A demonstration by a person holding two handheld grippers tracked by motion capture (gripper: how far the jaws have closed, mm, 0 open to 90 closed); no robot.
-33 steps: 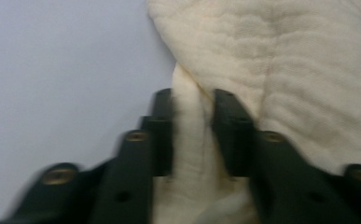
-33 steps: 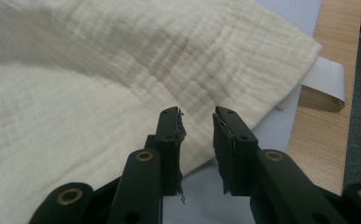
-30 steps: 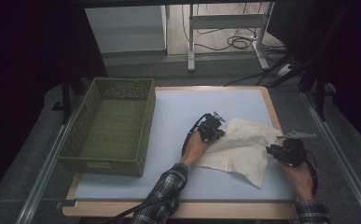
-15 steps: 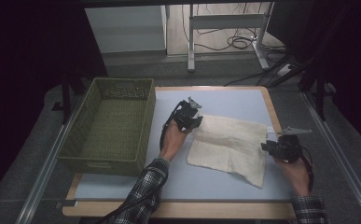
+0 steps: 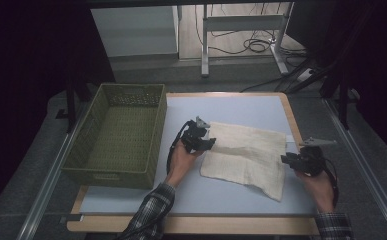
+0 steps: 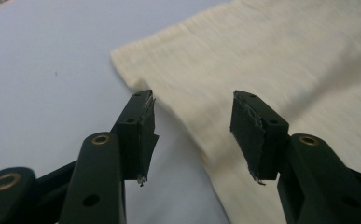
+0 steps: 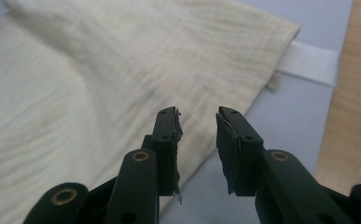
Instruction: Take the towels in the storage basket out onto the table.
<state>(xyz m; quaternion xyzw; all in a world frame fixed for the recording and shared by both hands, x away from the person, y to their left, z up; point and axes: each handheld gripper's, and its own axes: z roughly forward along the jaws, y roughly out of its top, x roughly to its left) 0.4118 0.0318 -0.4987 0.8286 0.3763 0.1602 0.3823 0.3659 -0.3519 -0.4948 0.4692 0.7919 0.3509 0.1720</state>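
Observation:
A cream cloth (image 5: 246, 155) lies spread flat on the pale blue table (image 5: 231, 107), right of centre. My left gripper (image 5: 210, 142) hovers at the cloth's left edge. In the left gripper view its jaws (image 6: 192, 126) stand open and have just been opening, with nothing between them; the cloth's edge (image 6: 285, 56) lies below. My right gripper (image 5: 286, 160) sits at the cloth's right edge. In the right gripper view its jaws (image 7: 197, 126) stand a little apart over the cloth's border (image 7: 99, 84), gripping nothing.
An empty green woven basket (image 5: 121, 135) stands on the table's left side, close to the left hand. A white strip (image 7: 308, 63) lies on the table just past the cloth's corner. The table's wooden rim (image 7: 350, 116) runs right of the right gripper.
The left gripper has moved left off the cloth's middle to its left edge and its jaws have opened. The cloth now lies flatter. The right gripper has hardly moved.

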